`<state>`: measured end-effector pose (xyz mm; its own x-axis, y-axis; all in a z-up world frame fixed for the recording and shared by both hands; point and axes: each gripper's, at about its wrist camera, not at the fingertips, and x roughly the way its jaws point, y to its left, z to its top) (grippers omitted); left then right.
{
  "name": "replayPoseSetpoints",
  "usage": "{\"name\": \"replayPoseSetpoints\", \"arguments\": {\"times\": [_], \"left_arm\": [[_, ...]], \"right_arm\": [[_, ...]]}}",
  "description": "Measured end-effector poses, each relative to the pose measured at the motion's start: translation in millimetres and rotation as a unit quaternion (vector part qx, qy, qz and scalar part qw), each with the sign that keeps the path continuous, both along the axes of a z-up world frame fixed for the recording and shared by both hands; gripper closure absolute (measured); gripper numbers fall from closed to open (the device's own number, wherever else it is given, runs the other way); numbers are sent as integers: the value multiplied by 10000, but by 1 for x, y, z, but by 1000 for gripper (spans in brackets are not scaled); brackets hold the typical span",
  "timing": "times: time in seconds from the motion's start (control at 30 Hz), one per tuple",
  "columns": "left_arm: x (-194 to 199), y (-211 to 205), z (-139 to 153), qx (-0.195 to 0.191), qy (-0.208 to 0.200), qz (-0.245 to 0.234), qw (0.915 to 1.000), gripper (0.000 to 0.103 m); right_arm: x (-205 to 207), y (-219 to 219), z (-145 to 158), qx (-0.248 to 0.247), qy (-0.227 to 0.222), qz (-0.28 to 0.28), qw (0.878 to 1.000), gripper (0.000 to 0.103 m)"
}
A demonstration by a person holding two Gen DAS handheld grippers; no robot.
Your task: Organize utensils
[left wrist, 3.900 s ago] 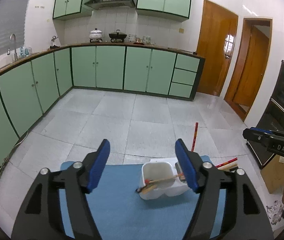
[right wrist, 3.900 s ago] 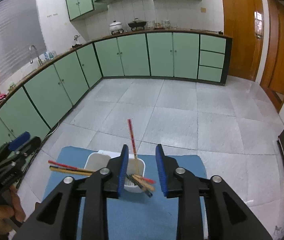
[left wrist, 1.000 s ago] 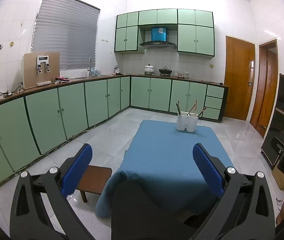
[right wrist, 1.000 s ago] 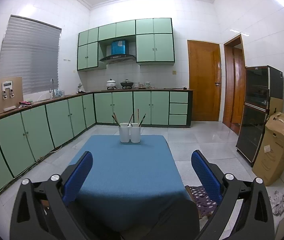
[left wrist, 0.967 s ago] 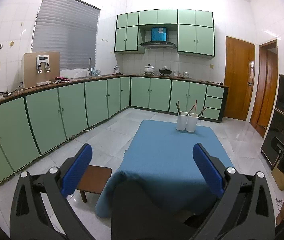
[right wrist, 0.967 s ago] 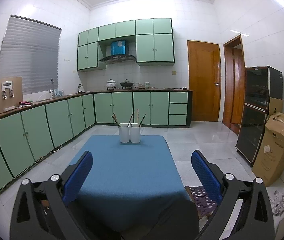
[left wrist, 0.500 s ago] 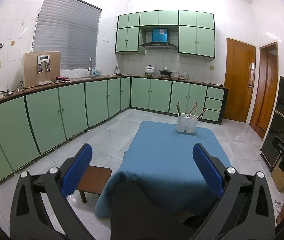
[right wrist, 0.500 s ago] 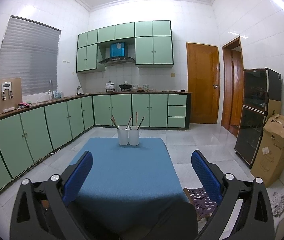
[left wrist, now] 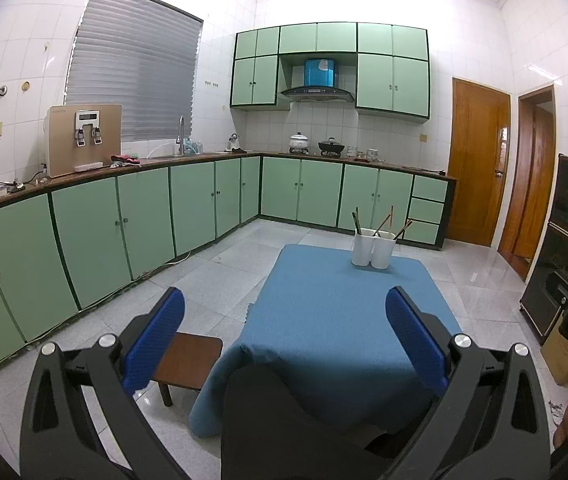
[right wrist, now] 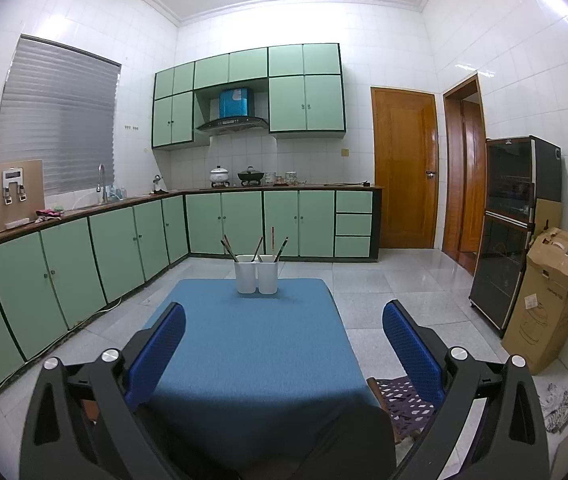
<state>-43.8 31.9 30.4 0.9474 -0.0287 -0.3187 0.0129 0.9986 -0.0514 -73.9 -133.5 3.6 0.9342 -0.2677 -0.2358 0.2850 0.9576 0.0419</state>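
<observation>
Two white utensil cups (left wrist: 373,249) stand side by side at the far end of a table with a blue cloth (left wrist: 335,320). Several chopsticks stick up out of them (right wrist: 258,248). The cups (right wrist: 256,278) also show in the right wrist view on the blue cloth (right wrist: 260,344). My left gripper (left wrist: 284,312) is open and empty, held back from the near end of the table. My right gripper (right wrist: 284,316) is open and empty, also well short of the cups.
A small brown stool (left wrist: 188,360) stands left of the table. Green cabinets (left wrist: 124,232) line the left and back walls. A dark cabinet (right wrist: 511,264) and a cardboard box (right wrist: 551,300) stand at the right. A patterned seat (right wrist: 399,404) is by the table's right side.
Since 3.9 s ago both grippers have pulled far back from the cups and opened wide; the chopsticks now stand in the cups. In the last second the views have only shifted slightly.
</observation>
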Motion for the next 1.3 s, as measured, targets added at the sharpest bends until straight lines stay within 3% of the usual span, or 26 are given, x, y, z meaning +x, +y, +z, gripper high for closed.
{"name": "replayPoseSetpoints", "arguments": {"times": [1.3], "left_arm": [[-2,-1,0,-14,14,-16,10000,5]], "right_arm": [[1,3,2,20,33,1,10000,6]]}}
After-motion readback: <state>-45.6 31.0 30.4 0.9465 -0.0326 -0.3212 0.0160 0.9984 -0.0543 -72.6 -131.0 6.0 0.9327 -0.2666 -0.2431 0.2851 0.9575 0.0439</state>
